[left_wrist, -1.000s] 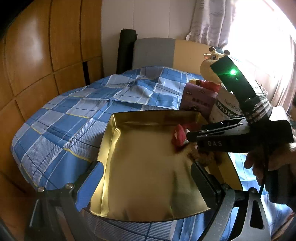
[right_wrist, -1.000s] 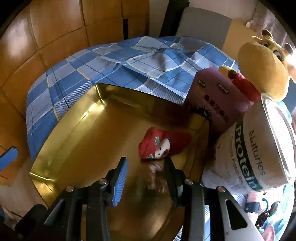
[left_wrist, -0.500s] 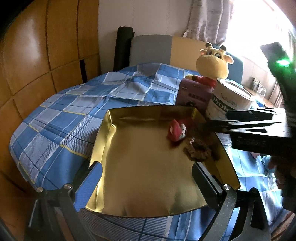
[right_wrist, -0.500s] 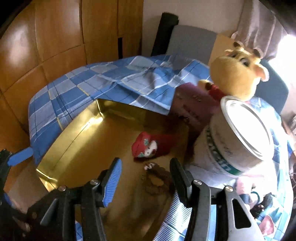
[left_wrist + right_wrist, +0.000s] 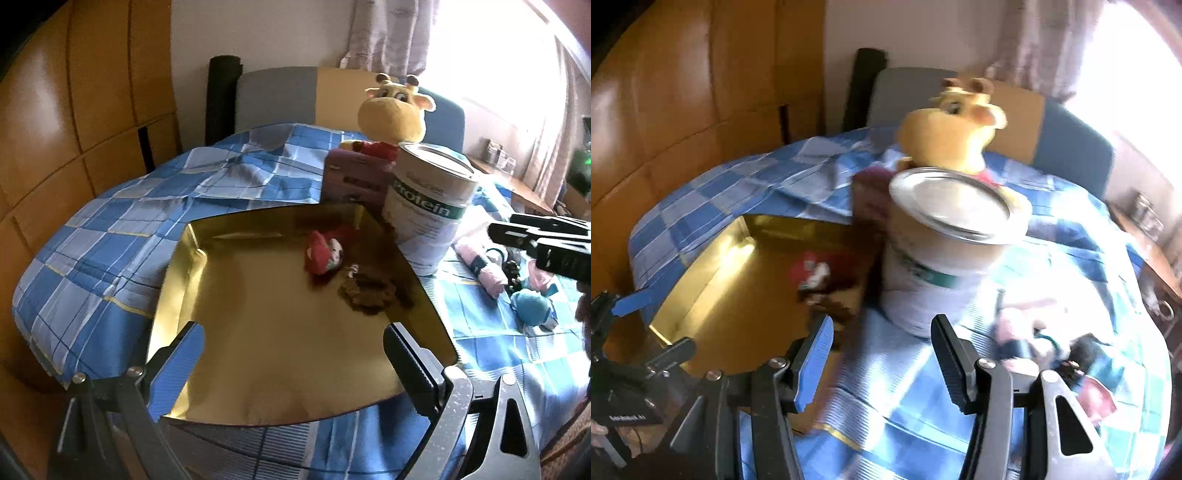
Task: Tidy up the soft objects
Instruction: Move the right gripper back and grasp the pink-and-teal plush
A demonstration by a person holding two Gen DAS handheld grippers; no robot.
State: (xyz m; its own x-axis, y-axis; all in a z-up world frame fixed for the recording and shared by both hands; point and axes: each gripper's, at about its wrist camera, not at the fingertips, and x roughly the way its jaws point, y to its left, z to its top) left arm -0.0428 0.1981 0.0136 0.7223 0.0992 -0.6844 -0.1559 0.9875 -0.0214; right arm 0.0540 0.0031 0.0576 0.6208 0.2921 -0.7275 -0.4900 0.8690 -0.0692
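A gold tray (image 5: 258, 350) lies on the blue checked cloth. In it lie a small red soft toy (image 5: 327, 251) and a brown soft item (image 5: 367, 291), near the tray's right wall. My left gripper (image 5: 291, 354) is open and empty over the tray's near end. My right gripper (image 5: 882, 350) is open and empty, above the cloth just right of the tray (image 5: 738, 291). Its body shows at the right edge of the left wrist view (image 5: 546, 240). Several small soft items lie right of the can: pink (image 5: 480, 266), light blue (image 5: 530, 306); they are blurred in the right wrist view (image 5: 1027, 328).
A white protein can (image 5: 428, 203) stands by the tray's far right corner, also in the right wrist view (image 5: 953, 240). A purple box (image 5: 354, 181) and a yellow giraffe plush (image 5: 393, 114) stand behind it. Wooden wall panels are at the left; a chair stands behind the table.
My right gripper let go of the brown item in the tray, lifted out and swung right, past the protein can. The left gripper pulled back a little.
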